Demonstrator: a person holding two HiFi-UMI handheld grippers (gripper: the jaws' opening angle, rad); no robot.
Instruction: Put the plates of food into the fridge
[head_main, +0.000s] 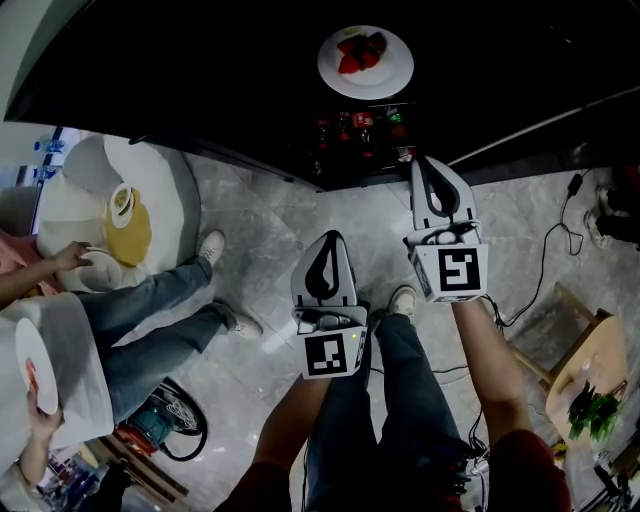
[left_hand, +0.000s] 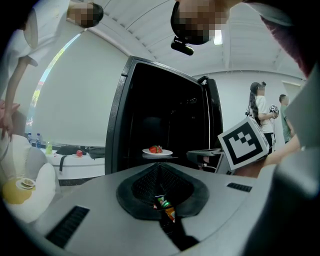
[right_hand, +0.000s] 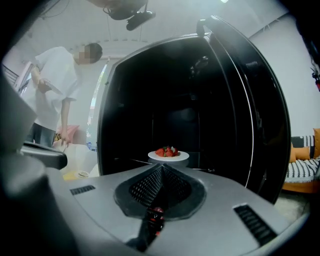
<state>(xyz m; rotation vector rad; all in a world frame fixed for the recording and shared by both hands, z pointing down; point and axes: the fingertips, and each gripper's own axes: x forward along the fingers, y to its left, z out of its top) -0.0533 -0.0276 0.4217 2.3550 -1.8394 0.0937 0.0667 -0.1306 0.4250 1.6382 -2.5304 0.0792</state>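
A white plate of strawberries (head_main: 365, 62) stands on a shelf inside the open black fridge (head_main: 200, 90). In both gripper views the same plate (left_hand: 157, 151) (right_hand: 168, 155) is straight ahead, well beyond the jaws. My left gripper (head_main: 327, 240) hangs over the floor in front of the fridge, shut with nothing in it (left_hand: 159, 166). My right gripper (head_main: 429, 162) is further forward, near the fridge's lower edge, and is also shut and empty (right_hand: 162, 168). Its marker cube (left_hand: 245, 142) appears at the right of the left gripper view.
The fridge door (right_hand: 250, 100) stands open at the right. Bottles (head_main: 362, 126) sit low in the fridge. At left, a person (head_main: 150, 310) stands by a white table (head_main: 150, 170); another holds a plate (head_main: 34, 366). A cable (head_main: 545, 262) and a wooden stool (head_main: 590, 365) are at right.
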